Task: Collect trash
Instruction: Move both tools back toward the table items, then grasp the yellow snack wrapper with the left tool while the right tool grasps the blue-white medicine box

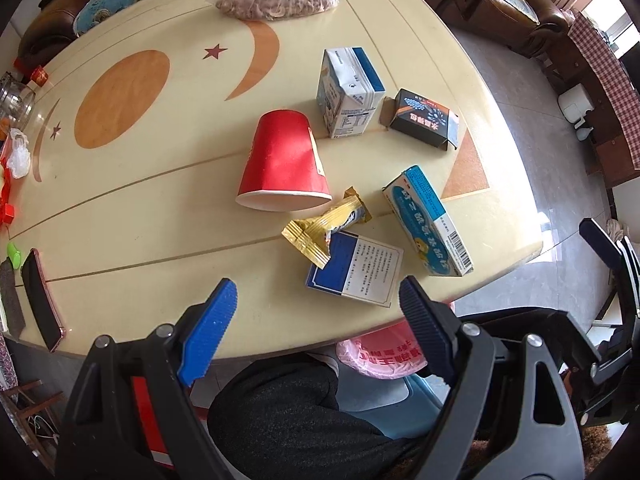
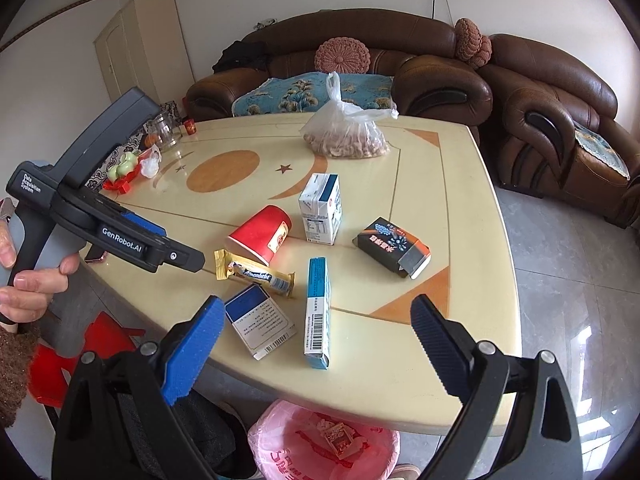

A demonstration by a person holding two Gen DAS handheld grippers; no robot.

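Trash lies on the cream table (image 1: pixel 160 216): a tipped red paper cup (image 1: pixel 282 162) (image 2: pixel 262 234), a milk carton (image 1: pixel 348 92) (image 2: pixel 322 208), a black box (image 1: pixel 426 118) (image 2: pixel 394 248), a light-blue box (image 1: pixel 430 222) (image 2: pixel 318 312), a blue-and-white box (image 1: pixel 356 270) (image 2: pixel 260 320) and a gold wrapper (image 1: pixel 326 226) (image 2: pixel 256 274). My left gripper (image 1: pixel 316 320) is open, just short of the blue-and-white box. My right gripper (image 2: pixel 316 340) is open, above the table's near edge. A pink-lined bin (image 2: pixel 324 446) (image 1: pixel 384 354) with some trash in it sits under the edge.
A plastic bag of nuts (image 2: pixel 346 136) stands at the far side. A phone (image 1: pixel 40 300), a glass jar (image 2: pixel 166 132) and small items line the left edge. Brown sofas (image 2: pixel 360 52) are behind. A red stool (image 2: pixel 80 360) is at the left.
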